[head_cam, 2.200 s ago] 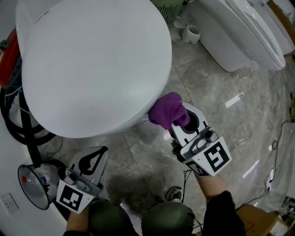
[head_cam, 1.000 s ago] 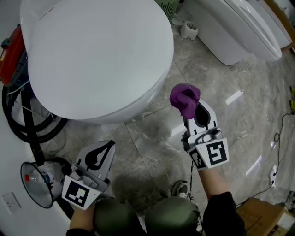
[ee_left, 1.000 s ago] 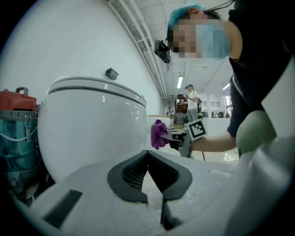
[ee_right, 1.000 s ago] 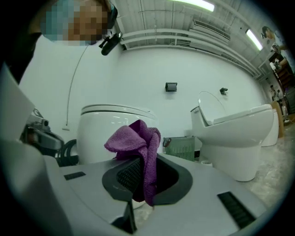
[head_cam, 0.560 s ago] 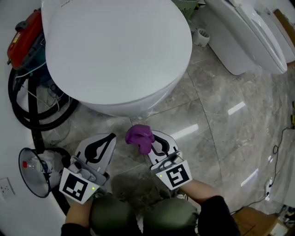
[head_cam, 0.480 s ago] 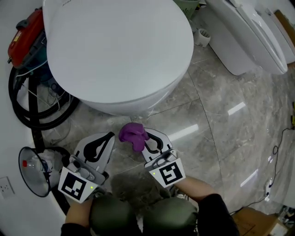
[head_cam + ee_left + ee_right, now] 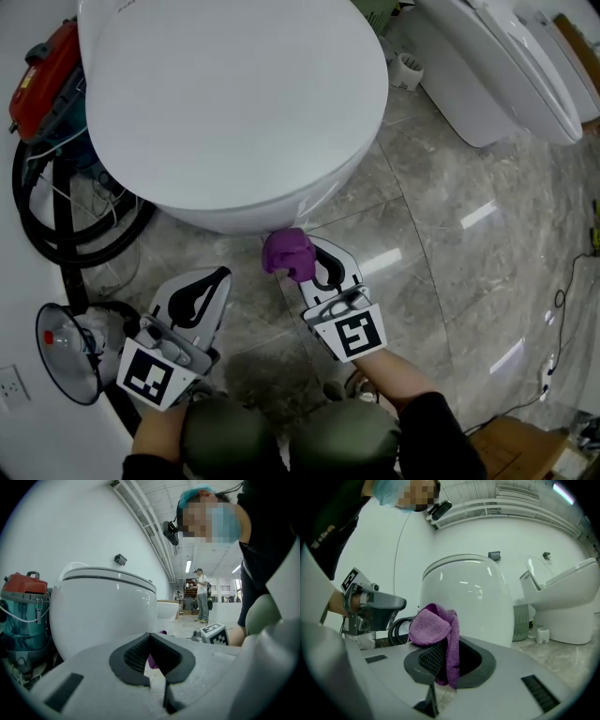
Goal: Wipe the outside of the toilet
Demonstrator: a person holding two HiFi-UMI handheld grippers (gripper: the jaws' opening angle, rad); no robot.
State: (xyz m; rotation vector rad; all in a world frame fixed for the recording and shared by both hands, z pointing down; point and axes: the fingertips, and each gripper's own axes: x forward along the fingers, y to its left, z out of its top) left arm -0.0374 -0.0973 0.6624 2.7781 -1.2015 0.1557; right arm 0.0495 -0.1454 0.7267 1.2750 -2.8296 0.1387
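**Cloth poised under the bowl's front curve**

At the lower middle of the head view, the right gripper [image 7: 314, 265] pinches a bunched purple cloth [image 7: 286, 251] between its jaws. The left gripper [image 7: 211, 283], lower left, has its jaws pressed together on nothing. The cloth sits just beside the lower front of the toilet [image 7: 234, 103], though I cannot tell if it touches. The step looks like wiping the bowl's outside, so the next move calls for pressing the cloth on and following the curve. Bare floor [image 7: 441, 244] lies open rightward. A black hose [image 7: 56, 239] crowds the left edge, and a second toilet [image 7: 497, 66] stands upper right.
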